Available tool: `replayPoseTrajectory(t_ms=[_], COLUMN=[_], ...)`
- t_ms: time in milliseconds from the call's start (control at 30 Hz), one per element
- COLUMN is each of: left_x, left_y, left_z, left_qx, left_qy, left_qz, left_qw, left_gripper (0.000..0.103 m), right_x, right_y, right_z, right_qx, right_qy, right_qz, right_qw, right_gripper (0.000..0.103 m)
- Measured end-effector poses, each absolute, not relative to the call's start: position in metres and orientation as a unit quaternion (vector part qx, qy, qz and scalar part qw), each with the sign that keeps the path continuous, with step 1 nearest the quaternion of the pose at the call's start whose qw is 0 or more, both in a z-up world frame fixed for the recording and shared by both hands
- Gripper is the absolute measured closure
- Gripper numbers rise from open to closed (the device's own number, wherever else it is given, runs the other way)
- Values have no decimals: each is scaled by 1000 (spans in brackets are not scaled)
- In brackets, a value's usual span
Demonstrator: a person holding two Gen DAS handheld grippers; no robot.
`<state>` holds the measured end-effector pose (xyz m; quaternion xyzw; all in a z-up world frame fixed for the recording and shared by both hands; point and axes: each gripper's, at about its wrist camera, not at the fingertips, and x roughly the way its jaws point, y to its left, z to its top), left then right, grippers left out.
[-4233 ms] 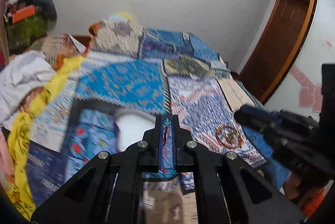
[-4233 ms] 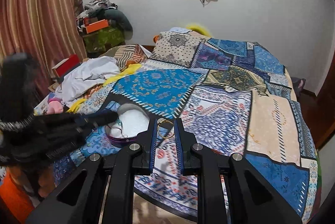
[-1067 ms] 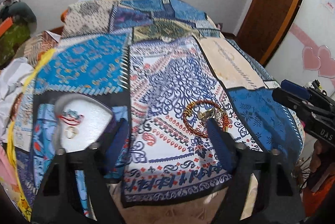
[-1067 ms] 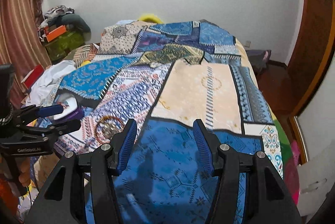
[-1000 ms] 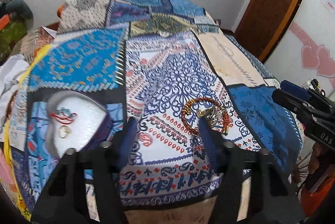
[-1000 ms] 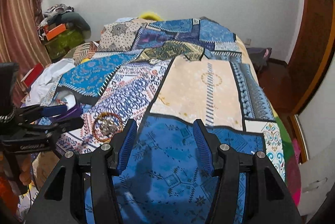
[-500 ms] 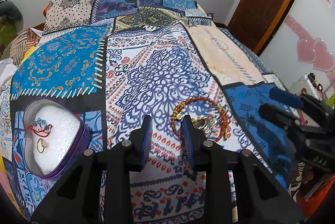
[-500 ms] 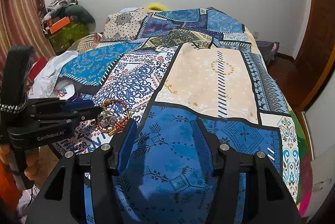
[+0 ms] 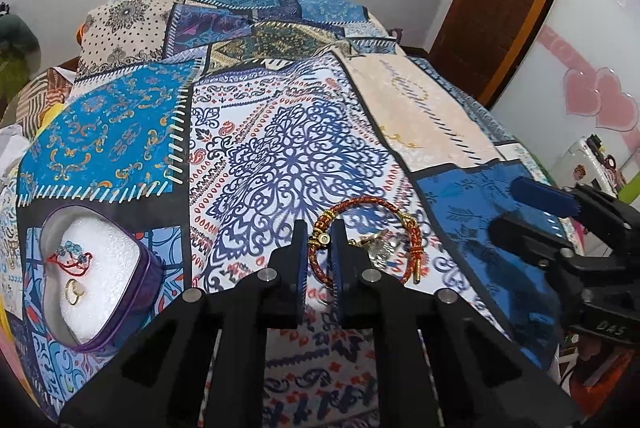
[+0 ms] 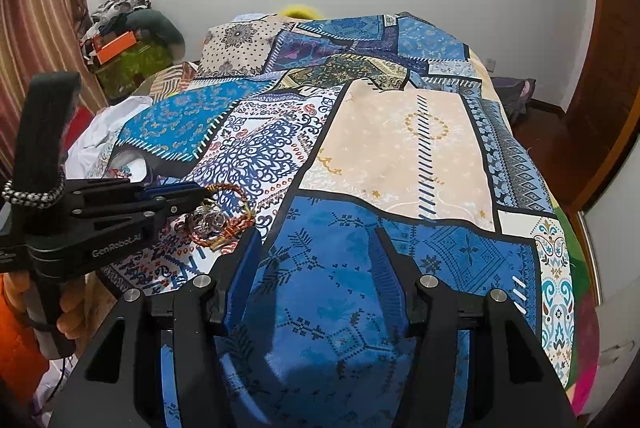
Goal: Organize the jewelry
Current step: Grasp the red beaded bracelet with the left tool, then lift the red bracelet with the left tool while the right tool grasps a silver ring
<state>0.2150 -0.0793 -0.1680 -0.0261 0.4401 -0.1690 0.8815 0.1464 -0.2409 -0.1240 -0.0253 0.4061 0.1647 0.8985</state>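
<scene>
A: Red braided bracelet (image 9: 366, 206) — where is it lying?

B: On the patterned bedspread (image 9: 280, 132), near the bed's front edge, with a cluster of silver charms (image 9: 378, 244) inside its loop.

A: And the left claw (image 9: 319, 240)?

B: Its two fingers are drawn close together around the bracelet's near-left strand, by the gold clasp. The gap is narrow, and the cord sits in it, so it is clenched on the bracelet. The right wrist view shows the tips meeting the cord too.

A: The right claw (image 10: 314, 248)?

B: Spread wide and released, holding nothing, hovering above a blue patch of the bedspread.

A: Anything else?

B: A heart-shaped purple-rimmed box (image 9: 100, 276) lies to the left, well apart, holding a red beaded piece (image 9: 70, 260) and a gold ring (image 9: 74, 290).
</scene>
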Motion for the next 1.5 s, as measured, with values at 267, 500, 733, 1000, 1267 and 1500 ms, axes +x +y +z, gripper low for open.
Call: replayPoseTrajectory(t_ms=[267,500,733,1000,1267,1500], left_x=[195,183,174,168,164,156], left_y=[-64,-39,-21,-12,-10,-8], left_z=[-134,-124,-136,-145,-145,-134], left_qx=[-36,-42,-53,-58,-62,-61], left_qy=[399,383,389,393,391,381], left_qz=[-164,-139,-127,-127,-131,-128], left_qw=[901,912,911,909,909,914], left_gripper=[94,94,94,94,94,94], right_x=[146,148,151,161,161,151], right_y=[-230,-213,-191,-167,-162,-168], right_z=[-121,-126,-138,-148,-150,-144], right_qx=[-31,-40,-51,-97,-117,-107], right_qy=[404,408,425,436,429,426], right_qz=[176,193,225,228,221,221], right_qw=[897,892,875,865,868,871], right_gripper=[51,51,51,51,74,75])
